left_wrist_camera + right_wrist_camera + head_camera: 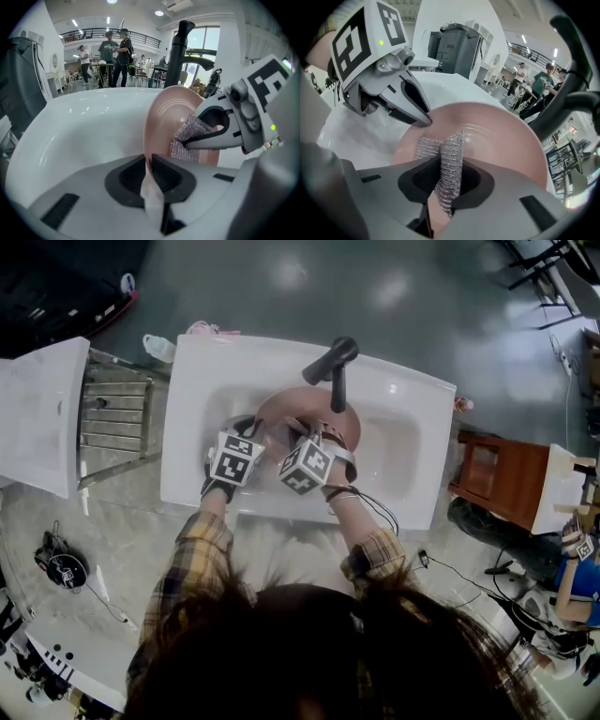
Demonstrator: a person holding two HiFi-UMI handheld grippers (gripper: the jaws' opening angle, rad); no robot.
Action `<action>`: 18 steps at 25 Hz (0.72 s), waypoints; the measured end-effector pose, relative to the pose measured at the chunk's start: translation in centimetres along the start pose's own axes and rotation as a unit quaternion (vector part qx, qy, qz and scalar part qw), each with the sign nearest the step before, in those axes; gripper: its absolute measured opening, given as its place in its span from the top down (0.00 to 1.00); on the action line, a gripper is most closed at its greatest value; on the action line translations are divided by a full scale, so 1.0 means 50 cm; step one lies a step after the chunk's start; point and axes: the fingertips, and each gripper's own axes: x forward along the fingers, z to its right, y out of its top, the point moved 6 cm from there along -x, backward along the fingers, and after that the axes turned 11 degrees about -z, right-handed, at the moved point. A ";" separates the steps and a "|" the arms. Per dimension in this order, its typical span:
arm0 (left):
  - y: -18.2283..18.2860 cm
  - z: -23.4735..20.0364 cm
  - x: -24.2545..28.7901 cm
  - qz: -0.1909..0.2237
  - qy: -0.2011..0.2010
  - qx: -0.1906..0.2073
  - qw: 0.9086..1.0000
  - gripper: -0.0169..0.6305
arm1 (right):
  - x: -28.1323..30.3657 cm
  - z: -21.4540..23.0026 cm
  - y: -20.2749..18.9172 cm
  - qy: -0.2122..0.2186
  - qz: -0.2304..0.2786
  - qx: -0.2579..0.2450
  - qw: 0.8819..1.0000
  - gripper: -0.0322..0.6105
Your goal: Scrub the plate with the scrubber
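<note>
The white sink (187, 427) holds the pink plate (168, 117) tilted in the middle of its basin (under the tap). The left gripper (147, 161) pinches the plate's rim with narrow jaws. The right gripper (440, 161) clamps the silver scrubber (450, 164) against the plate's face. Hard rubbing could, I think, twist the plate out of this thin hold.

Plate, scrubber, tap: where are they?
plate (501, 136), right gripper view, its pink inner face.
scrubber (449, 159), right gripper view, middle of the silvery mesh.
tap (337, 360), head view, its black top.
</note>
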 end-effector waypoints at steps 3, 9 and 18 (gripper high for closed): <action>-0.001 0.000 0.003 0.002 0.001 0.005 1.000 0.92 | 0.002 -0.005 -0.016 0.006 -0.013 0.000 1.000 0.82; -0.005 0.004 0.013 0.005 -0.001 0.009 1.000 0.92 | 0.006 -0.014 -0.063 0.019 -0.038 -0.003 0.999 0.82; 0.000 0.009 0.002 0.001 -0.003 0.012 1.000 0.92 | -0.011 0.014 -0.160 0.005 -0.051 0.033 0.998 0.82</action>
